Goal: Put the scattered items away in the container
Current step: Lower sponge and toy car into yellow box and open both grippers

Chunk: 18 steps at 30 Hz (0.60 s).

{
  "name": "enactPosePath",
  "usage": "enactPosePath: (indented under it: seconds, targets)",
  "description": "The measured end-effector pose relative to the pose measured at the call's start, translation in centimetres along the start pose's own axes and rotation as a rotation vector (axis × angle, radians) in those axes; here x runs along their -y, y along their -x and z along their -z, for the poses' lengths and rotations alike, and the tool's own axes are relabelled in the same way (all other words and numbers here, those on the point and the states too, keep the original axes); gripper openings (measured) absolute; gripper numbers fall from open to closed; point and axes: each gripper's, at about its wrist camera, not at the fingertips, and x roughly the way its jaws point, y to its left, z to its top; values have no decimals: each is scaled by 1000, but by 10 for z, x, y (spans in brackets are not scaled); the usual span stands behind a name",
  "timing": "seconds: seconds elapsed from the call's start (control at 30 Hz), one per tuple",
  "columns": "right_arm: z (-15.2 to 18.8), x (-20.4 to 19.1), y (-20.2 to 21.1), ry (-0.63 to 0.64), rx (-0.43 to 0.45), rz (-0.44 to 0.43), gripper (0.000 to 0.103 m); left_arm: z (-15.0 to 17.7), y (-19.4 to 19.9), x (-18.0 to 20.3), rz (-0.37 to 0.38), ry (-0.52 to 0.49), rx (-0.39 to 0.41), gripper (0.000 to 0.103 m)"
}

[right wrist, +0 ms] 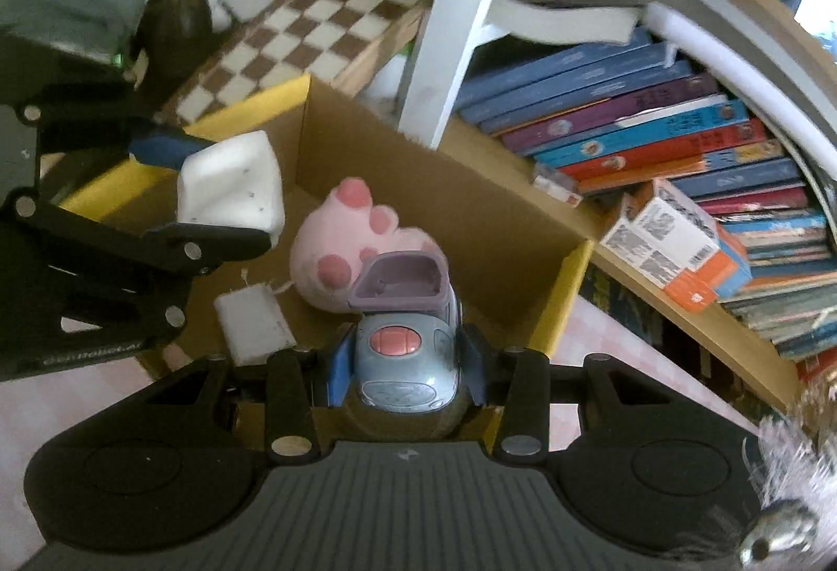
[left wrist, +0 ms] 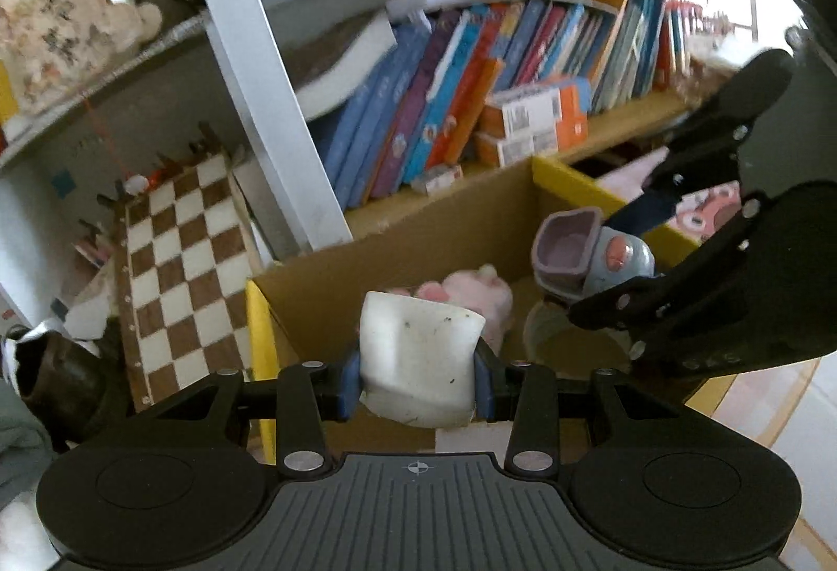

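Brown cardboard box with yellow rim [right wrist: 562,299] stands on the floor in front of a low bookshelf, and both grippers hang over it. One left gripper [left wrist: 417,377] is closed on one white squashed foam block [left wrist: 421,356], held between its two blue pads above the near wall of the box; the right wrist view shows the same block [right wrist: 230,184] over the left corner. One right gripper [right wrist: 402,369] is clamped on one grey-blue toy car with a pink button and a raised purple lid [right wrist: 403,346], also above the box opening. Inside the box I count two things: one pink plush paw with darker pink toe pads [right wrist: 340,252] and one small white rectangular foam piece [right wrist: 255,328] lying just beside it. One brown and white checkered board [left wrist: 180,267] leans to the left of the box, and one row of many colourful books [left wrist: 471,84] stands on the shelf behind.
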Motion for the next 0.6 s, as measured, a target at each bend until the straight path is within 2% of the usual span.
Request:
enactPosePath:
  seconds: [0.33,0.6]
  targets:
    - [1,-6,-40,73,-122,-17,40,8,-27,-8,47,51,-107,39]
    - [0,-7,-49,111,-136,-8,39,12,-35,-9,52,55,-134,39]
